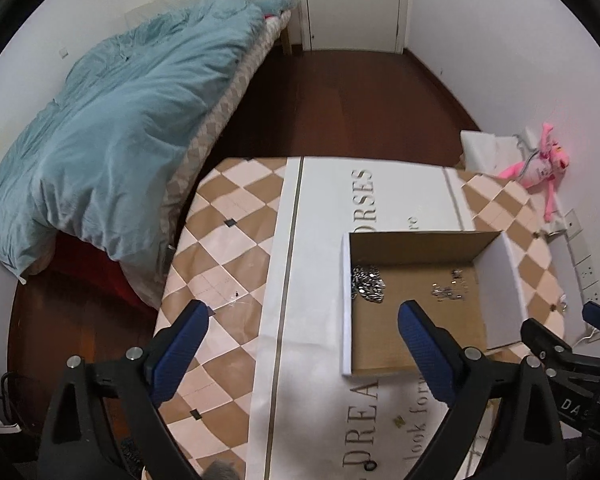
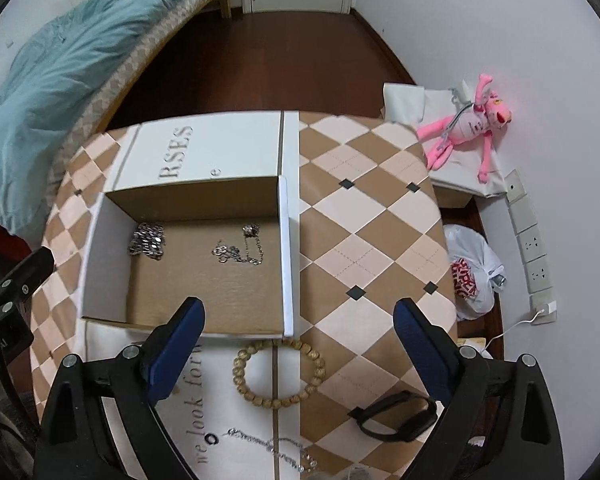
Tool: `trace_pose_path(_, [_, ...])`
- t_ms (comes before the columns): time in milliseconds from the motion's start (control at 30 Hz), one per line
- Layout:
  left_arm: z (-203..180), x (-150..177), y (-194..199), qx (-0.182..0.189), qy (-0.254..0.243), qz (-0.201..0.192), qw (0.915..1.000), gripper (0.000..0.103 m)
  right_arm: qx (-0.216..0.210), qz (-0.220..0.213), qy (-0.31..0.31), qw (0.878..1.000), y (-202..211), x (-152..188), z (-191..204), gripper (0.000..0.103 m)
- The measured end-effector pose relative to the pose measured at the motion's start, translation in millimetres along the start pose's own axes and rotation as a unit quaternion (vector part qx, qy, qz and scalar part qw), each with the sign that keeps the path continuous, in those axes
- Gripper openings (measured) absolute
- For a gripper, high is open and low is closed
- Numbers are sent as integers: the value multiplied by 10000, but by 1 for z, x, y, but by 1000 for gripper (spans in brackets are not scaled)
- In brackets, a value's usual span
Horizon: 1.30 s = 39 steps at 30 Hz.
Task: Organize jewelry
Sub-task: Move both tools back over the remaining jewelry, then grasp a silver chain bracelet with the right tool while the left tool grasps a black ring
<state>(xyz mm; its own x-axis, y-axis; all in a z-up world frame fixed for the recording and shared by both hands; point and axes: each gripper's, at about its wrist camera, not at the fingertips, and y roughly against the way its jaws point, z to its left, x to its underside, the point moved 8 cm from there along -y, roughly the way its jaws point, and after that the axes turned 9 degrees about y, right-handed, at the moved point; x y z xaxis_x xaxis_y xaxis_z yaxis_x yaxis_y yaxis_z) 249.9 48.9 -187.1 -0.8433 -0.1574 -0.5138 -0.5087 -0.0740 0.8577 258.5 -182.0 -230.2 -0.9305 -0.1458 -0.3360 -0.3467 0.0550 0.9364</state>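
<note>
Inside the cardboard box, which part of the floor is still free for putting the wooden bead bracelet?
The near half of the box floor is bare, between the front wall and the two silver piles. The far left holds a chain heap, the far right a thin necklace. Outside, the wooden bead bracelet, a black band and a silver chain crowd the near table edge.

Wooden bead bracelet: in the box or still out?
Out. The bracelet lies flat on the table, just outside the near wall of the box; only two silver chains are inside.
</note>
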Motion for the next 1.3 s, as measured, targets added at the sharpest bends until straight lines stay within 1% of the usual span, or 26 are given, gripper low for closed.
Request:
trace_pose_path(100, [3,-1,25,-12,5,-263,9997,96,30,-217,-14,9998,23,4,0,96])
trace_pose_path(233, [12,1,56,-249,8,-540,9982,96,20,-459,-30,9989,54,11,-1,96])
trace_pose_path(300, [17,4,71,-293,95,-649,9974,96,22,-584,-47,9983,69,14,-3,96])
trace_pose_path(467, [26,13,97,-394,204,-739,9963,96,10,-848,-61,9964,105,24,-1,96])
trace_pose_path(533, [27,16,104,-396,233,-748,9961,96,-63,-920,-83,9957,116,28,0,97])
trace_pose_path(633, [28,23,112,-308,283,-742,9964,96,-161,-976,-122,9950,127,37,1,97])
trace_pose_path(700, [29,29,113,-226,343,-772,9962,96,-294,-937,-201,9950,128,46,1,97])
trace_pose_path(767, [31,38,110,-203,390,-749,9962,96,-416,-908,-313,9945,125,58,-1,97])
trace_pose_path(833, [30,52,99,-143,390,-627,9972,96,-359,-838,-392,9951,114,72,-8,97])
trace_pose_path(900, [27,71,78,-125,252,-283,9992,96,-336,-660,-563,9957,96,91,-18,97])
trace_pose_path(967, [26,91,56,-244,127,-47,9996,96,-348,-418,-734,9958,73,109,-26,97])
trace_pose_path(1033, [27,114,30,-431,39,207,9988,96,-393,-118,-849,9955,45,132,-31,96])
trace_pose_path(1100, [29,136,7,-551,10,517,9971,96,-401,80,-836,9957,22,151,-31,96])
trace_pose_path(1133, [29,144,1,-579,-5,613,9964,96,-398,152,-808,9958,14,158,-30,96])
trace_pose_path(1200, [29,161,-13,-630,-46,804,9948,96,-446,294,-728,9959,-6,173,-24,93])
trace_pose_path(1300, [29,176,-25,-659,-74,984,9929,96,-492,431,-585,9961,-29,187,-13,81])
